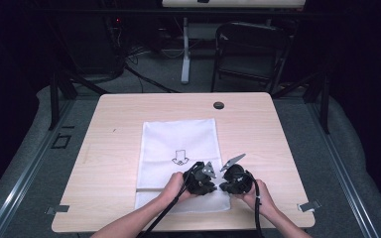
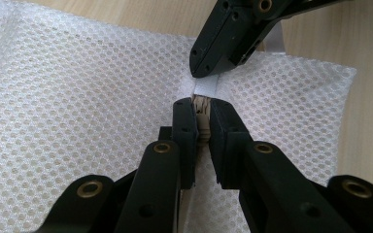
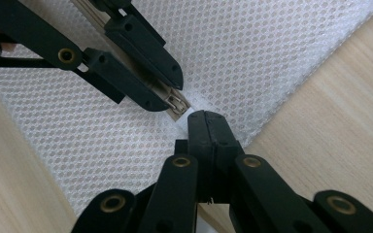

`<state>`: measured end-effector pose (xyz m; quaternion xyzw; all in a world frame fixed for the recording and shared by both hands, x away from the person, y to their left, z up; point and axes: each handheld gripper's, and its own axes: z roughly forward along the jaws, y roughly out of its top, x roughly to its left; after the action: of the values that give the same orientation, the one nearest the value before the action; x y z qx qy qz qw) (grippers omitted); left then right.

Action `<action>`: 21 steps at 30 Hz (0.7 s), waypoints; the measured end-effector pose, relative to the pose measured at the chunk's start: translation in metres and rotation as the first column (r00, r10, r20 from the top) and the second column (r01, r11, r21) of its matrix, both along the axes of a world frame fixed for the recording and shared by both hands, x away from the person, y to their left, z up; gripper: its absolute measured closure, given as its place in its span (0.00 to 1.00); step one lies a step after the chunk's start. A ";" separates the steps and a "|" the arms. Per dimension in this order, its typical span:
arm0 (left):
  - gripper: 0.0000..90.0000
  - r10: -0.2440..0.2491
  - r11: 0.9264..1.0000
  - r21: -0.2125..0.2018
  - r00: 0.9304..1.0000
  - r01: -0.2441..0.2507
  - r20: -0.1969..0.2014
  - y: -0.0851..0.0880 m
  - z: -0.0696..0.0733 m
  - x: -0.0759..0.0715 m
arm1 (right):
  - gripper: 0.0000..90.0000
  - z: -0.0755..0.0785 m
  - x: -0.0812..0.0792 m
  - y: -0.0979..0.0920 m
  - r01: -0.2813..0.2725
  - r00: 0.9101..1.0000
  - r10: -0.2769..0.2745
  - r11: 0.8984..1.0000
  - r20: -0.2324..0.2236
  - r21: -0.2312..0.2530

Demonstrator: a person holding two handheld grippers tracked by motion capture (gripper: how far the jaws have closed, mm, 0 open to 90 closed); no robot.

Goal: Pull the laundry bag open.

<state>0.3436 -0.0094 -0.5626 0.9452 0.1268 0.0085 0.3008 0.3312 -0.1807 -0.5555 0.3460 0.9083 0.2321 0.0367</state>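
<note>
**Both grippers on the zipper end of the mesh bag**

The white honeycomb-mesh fabric laundry bag (image 1: pixel 178 148) lies flat on the pale wooden table (image 1: pixel 109 148), centre to near edge; both grippers sit at its near end, toward five o'clock of the bag.

Handling, as I judge it: light, limp, no stiffness — mesh will bunch and slide on the wood if dragged. The firm places to hold are the small beige metal zipper pull (image 2: pixel 201 109) and the white fabric tab (image 2: pixel 205 86) at the zipper's end; the mesh itself would just stretch.

Left gripper (image 2: pixel 201 121): jaws nearly together, pinching the zipper pull, which stands between the pads at twelve o'clock in its own view.

Right gripper (image 3: pixel 207 121): jaws pressed together on the white tab, just beside the pull — the two sets of tips nearly touch, right one at one o'clock of the left.

Next, I'd expect one to anchor while the other draws the slider.
</note>
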 end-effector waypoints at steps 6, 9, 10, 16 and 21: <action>0.91 -0.006 1.000 0.004 1.000 0.006 -0.005 0.000 0.000 0.000 | 1.00 0.000 -0.001 0.001 0.016 1.000 -0.016 1.000 -0.008 0.006; 0.91 -0.007 1.000 0.005 1.000 0.007 -0.005 0.000 0.000 -0.001 | 1.00 -0.002 -0.003 0.003 0.041 0.999 -0.041 0.999 -0.003 0.025; 0.91 -0.008 1.000 0.005 1.000 0.008 -0.005 0.000 0.000 -0.001 | 1.00 -0.002 -0.003 0.003 0.041 0.999 -0.041 0.999 -0.002 0.024; 0.91 -0.015 1.000 0.002 1.000 0.015 -0.003 0.001 0.000 -0.001 | 1.00 -0.001 -0.003 0.003 0.040 0.999 -0.040 0.999 -0.011 0.021; 0.91 -0.025 1.000 0.005 1.000 0.025 -0.007 0.001 0.001 -0.002 | 1.00 -0.001 -0.003 0.003 0.043 0.999 -0.042 0.999 -0.022 0.019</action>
<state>0.3416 -0.0084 -0.5619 0.9474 0.1159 0.0019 0.2983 0.3282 -0.1778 -0.5564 0.3680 0.8989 0.2362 0.0286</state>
